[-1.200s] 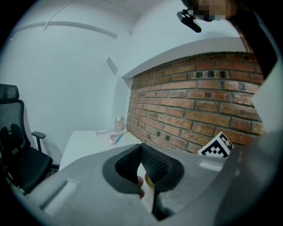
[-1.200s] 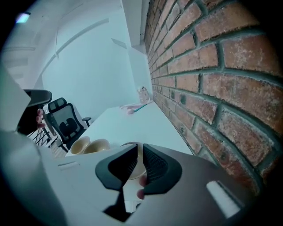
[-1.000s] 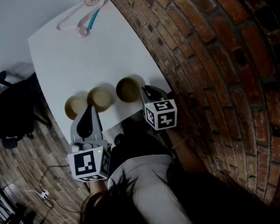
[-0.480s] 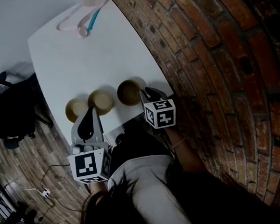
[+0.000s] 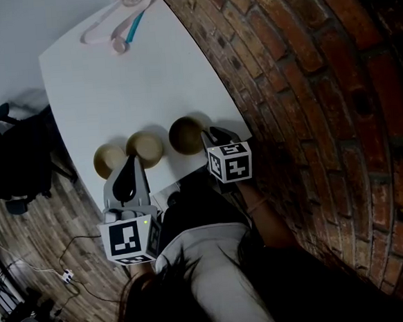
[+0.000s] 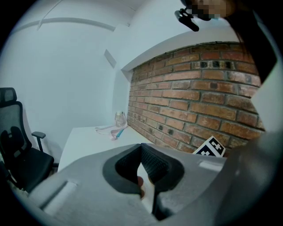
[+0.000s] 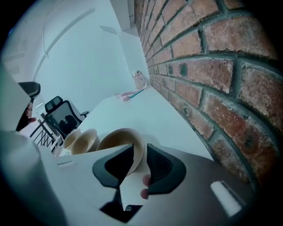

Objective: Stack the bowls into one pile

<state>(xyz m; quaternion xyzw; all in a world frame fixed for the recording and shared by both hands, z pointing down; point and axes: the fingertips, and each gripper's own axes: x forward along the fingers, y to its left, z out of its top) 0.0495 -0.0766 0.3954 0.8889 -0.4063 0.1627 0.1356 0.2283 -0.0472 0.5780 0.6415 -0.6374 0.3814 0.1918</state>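
**A:** The right claw (image 7: 140, 149) has one jaw inside the right bowl (image 7: 119, 141) and one outside. They look pinched onto its wall just under the rim.

**B:** Is that new?

**A:** Yes. A second ago the claw sat just beside that bowl, and since then it has slid in over the rim.

**B:** Has the bowl come up?

**A:** No. It rests on the surface (image 5: 112, 80) at the brick wall (image 5: 306, 79) end of a row. The middle bowl (image 5: 145, 147) and the left bowl (image 5: 109, 158) sit beside it, and nothing is stacked.

**B:** And the left claw (image 5: 127, 171)?

**A:** Its jaws are together on nothing. It sits by the near edge, just short of those two bowls, and hasn't shifted.

**B:** So I'd say the first pick-up is only starting. All the stacking is still to do.
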